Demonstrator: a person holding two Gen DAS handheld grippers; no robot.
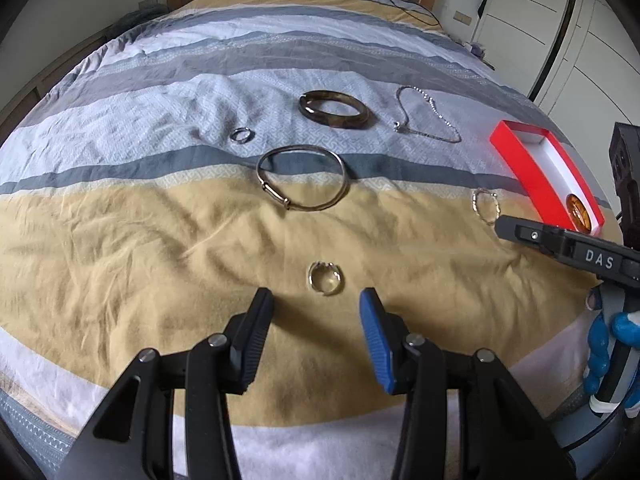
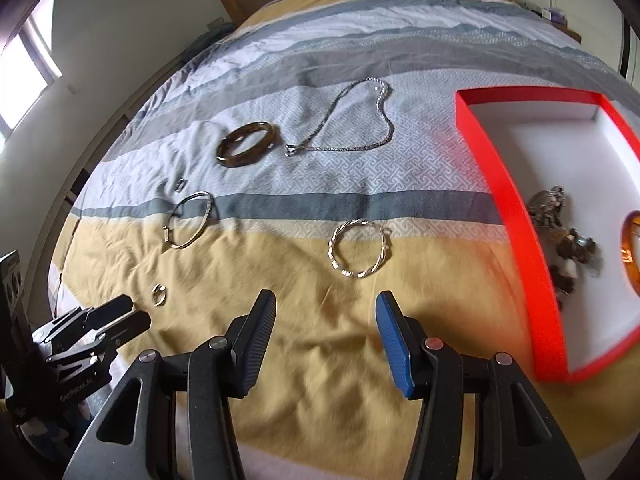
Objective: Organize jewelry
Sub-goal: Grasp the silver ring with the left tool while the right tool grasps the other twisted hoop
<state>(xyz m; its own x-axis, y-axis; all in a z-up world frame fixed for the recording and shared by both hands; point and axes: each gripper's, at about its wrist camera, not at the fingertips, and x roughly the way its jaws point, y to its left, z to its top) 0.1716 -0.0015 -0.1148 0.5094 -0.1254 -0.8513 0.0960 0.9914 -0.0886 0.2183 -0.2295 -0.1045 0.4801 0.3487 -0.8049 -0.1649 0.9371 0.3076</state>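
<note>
Jewelry lies scattered over a striped bedspread (image 1: pixel 120 220) of grey, white and mustard bands. Going left to right in the left wrist view: a small silver ring (image 1: pixel 241 135) on the pale band, then a thin silver bangle (image 1: pixel 302 178) straddling the dark grey stripe, and nearer the camera an open silver ring (image 1: pixel 325 277) on the mustard band. That ring sits just ahead of the left gripper (image 1: pixel 316 304), whose jaws stand apart with nothing between them. Farther back lie a dark brown bangle (image 1: pixel 336 109) and, beside it, a silver chain necklace (image 1: pixel 428 116). A twisted silver bracelet (image 1: pixel 485 205) rests on the mustard band near a red box (image 1: pixel 520 160) with a white floor, which holds an amber bangle (image 1: pixel 579 214) and, in the right wrist view, a cluster of dark pieces (image 2: pixel 560 240) too blurred to name. The right gripper (image 2: pixel 326 312) points at the twisted bracelet, jaws apart and empty.
</note>
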